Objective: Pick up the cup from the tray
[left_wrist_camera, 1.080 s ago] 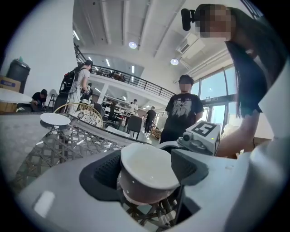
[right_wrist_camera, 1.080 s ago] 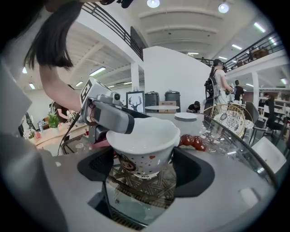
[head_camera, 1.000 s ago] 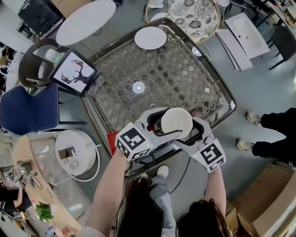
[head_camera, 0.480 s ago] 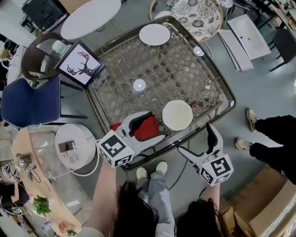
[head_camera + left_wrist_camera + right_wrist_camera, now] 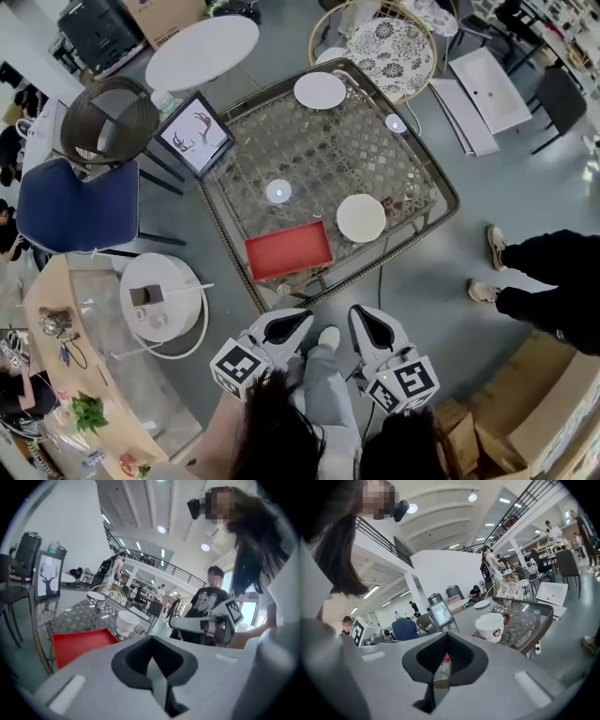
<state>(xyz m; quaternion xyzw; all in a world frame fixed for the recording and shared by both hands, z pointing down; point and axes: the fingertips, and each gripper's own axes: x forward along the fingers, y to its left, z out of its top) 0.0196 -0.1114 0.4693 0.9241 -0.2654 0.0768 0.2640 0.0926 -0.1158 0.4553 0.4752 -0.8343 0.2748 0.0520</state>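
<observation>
The white paper cup (image 5: 361, 217) now stands on the glass surface (image 5: 328, 150), three o'clock of the red rectangular tray (image 5: 289, 250). We withdraw left tongs (image 5: 298, 321) and right tongs (image 5: 364, 317), both clenched empty; the task looks done.

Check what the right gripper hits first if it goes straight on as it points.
The right gripper likely meets the table's near rim first, seen between its jaws, red tray just behind. The cup sits right of that line. Depth unclear.

White cup (image 5: 361, 217) upright; apparently just beside red tray (image 5: 289, 249).
</observation>
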